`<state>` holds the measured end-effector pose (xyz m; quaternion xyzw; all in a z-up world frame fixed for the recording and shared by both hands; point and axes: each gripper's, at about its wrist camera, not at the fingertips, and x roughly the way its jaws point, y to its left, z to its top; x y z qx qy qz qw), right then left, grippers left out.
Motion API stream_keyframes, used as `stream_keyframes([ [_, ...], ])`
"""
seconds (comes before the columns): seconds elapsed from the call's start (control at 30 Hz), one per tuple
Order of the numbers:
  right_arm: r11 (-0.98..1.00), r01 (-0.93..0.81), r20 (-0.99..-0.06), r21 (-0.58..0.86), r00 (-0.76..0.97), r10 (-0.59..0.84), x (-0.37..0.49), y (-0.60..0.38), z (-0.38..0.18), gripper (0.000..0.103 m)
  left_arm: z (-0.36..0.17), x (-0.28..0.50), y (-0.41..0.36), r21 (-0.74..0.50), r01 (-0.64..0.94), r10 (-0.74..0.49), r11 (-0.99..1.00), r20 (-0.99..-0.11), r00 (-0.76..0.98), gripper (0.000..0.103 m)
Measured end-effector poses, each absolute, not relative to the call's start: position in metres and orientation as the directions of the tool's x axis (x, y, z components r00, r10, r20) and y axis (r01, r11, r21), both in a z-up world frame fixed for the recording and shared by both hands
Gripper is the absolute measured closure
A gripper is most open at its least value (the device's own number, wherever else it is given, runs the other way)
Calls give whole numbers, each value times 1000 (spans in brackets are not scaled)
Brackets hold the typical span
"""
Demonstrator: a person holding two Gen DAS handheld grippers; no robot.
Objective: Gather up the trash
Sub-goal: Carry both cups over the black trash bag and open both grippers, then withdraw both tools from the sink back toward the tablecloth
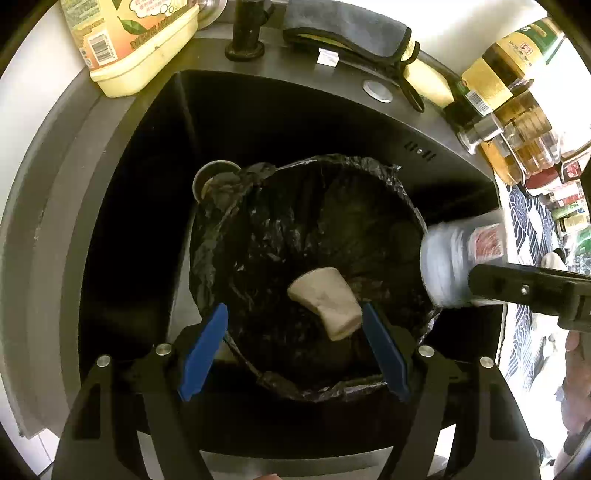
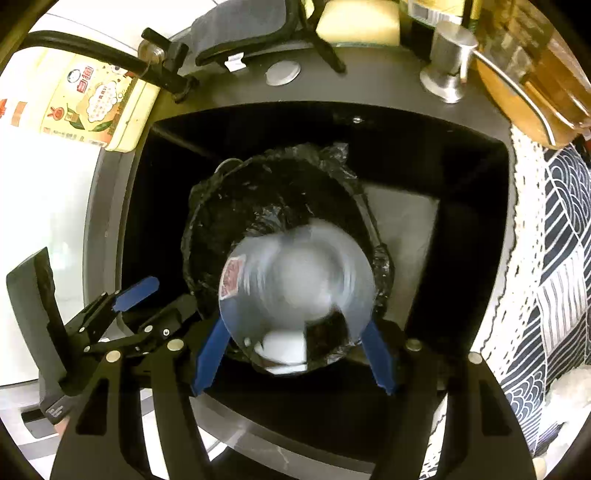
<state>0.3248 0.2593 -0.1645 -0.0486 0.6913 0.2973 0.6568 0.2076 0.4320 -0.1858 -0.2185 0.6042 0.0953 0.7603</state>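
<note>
Over the black sink (image 1: 122, 206), seen from my left wrist, my left gripper (image 1: 295, 343) points steeply down with its blue pads spread wide. Nothing is pressed between them. A crumpled beige paper cup (image 1: 325, 302) lies on its side just off my right-hand pad, apart from the other one, and under it is the black liner of the trash bin (image 1: 280, 229). Whether the cup rests on the liner or is in the air I cannot tell. The bin stands in the sink basin, against the drain (image 1: 212, 177) at its far left side. On the bin's right rim side my right gripper (image 1: 476, 280) reaches in with a blurred clear plastic bottle (image 1: 454, 266). A yellow detergent jug (image 1: 136, 44) stands at the sink's far left corner, a grey cloth (image 1: 351, 29) lies along the back edge, and oil bottles (image 1: 506, 92) crowd the far right corner.

From my right wrist, the plastic bottle (image 2: 295, 288) fills the gap between my right gripper's (image 2: 295, 354) blue pads, end-on and smeared with motion, directly above the bin's (image 2: 266, 192) open mouth. The pads stand partly open; whether they touch the bottle I cannot tell. My left gripper (image 2: 142, 299) shows at the sink's (image 2: 461, 229) near left edge, its blue pad clear of anything. A patterned cloth (image 2: 554, 258) covers the counter to the right.
</note>
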Motion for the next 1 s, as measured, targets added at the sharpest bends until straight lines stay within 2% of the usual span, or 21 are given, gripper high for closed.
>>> stream_keyframes([
  [0.43,813,-473,-933,339,-60,354,307,236,-131,37,-163,198,417,-230,-378,-120,897,-949,293,29],
  [0.77,810,-484,-928,331,-11,372,287,191,-110,37,-146,184,376,-223,-354,-107,908,-942,318,29],
  [1.0,780,-514,-906,357,15,424,286,162,-89,37,-140,173,349,-207,-400,-69,893,-941,332,29],
])
